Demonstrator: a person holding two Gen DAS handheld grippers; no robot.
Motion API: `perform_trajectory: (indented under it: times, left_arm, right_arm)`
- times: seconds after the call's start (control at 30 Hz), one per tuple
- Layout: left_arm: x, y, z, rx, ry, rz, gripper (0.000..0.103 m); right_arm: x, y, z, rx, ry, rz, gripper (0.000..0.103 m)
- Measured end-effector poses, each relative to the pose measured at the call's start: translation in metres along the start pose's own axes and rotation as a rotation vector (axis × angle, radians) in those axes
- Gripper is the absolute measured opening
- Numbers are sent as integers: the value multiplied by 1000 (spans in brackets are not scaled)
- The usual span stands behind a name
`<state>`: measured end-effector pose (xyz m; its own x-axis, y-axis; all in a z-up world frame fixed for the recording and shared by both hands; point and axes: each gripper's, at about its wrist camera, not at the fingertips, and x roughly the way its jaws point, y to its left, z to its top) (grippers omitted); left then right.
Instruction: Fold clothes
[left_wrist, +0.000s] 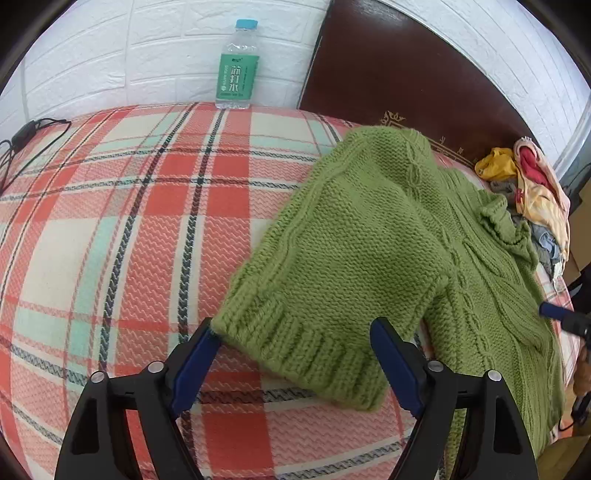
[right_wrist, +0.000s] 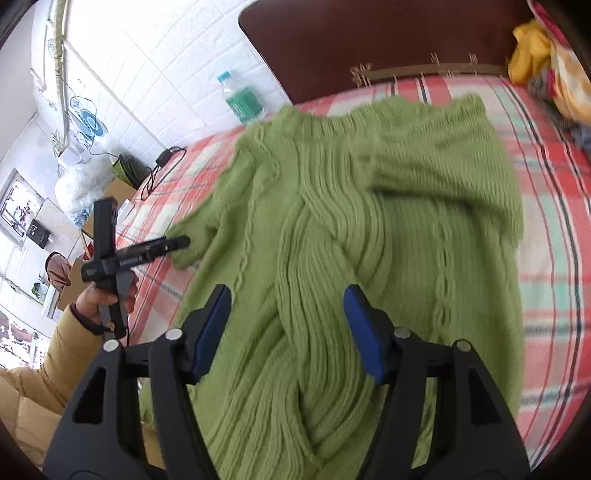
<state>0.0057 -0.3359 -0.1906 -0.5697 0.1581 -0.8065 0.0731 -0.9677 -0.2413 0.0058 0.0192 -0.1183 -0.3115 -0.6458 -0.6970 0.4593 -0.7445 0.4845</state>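
A green cable-knit sweater lies on the plaid bed. In the left wrist view one sleeve with a ribbed cuff is folded across the body. My left gripper is open, its jaws wide on either side of that cuff, nothing clamped. In the right wrist view the sweater fills the middle. My right gripper is open above the sweater's body, empty. The left gripper also shows in the right wrist view at the sleeve edge, and the right gripper's tip shows at the far right of the left wrist view.
A water bottle with a green label stands against the white brick wall. A dark wooden headboard is behind the bed. A pile of other clothes lies at the bed's right side. A black cable lies at the left.
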Motion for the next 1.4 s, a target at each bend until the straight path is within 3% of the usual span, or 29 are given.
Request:
perform_trajectory:
  times: [0.07,0.1,0.13,0.3,0.5,0.63,0.83,0.97,1.03,1.07,1.13,1.23,1.4]
  left_arm:
    - [-1,-2,1,-17,6,9,53]
    - [-1,1,1,-51,13,-13,29]
    - [-1,4,2,-86,20,-35,22]
    - [-27,-3,13,-134,-68,-23,19]
    - [-82,-33,48,-44,-206,-37,19]
    - [-79,-76,71,69,-205,-65,19]
    - [-32,-149,79,210,-127,-82,19]
    - [-5,-182,73,264,-72,-106,20]
    - [4,-190,69,270,-58,-120,27]
    - [7,-192,66,268,-55,-133,33]
    - [10,-192,61,257,-52,-164,60]
    - [-2,-188,47,265,-94,-226,73]
    - [-20,-166,20,272,-136,-137,79]
  right_arm:
    - [0,-2,-5,16,5,7,65]
    - [0,-4,-6,25,3,12,65]
    - [-2,-6,-7,34,-2,21,65]
    - [-11,-10,-8,55,-25,35,65]
    - [-20,-16,-8,71,-52,53,65]
    - [-24,-21,-9,78,-63,62,65]
    - [-31,-29,-11,92,-72,70,65]
    - [-36,-34,-11,100,-80,73,65]
    - [-36,-36,-10,100,-82,78,65]
    - [-36,-36,-9,100,-81,81,65]
    - [-35,-36,-7,89,-76,87,65]
    - [-31,-36,-2,76,-67,93,65]
    - [-18,-33,15,55,-54,113,65]
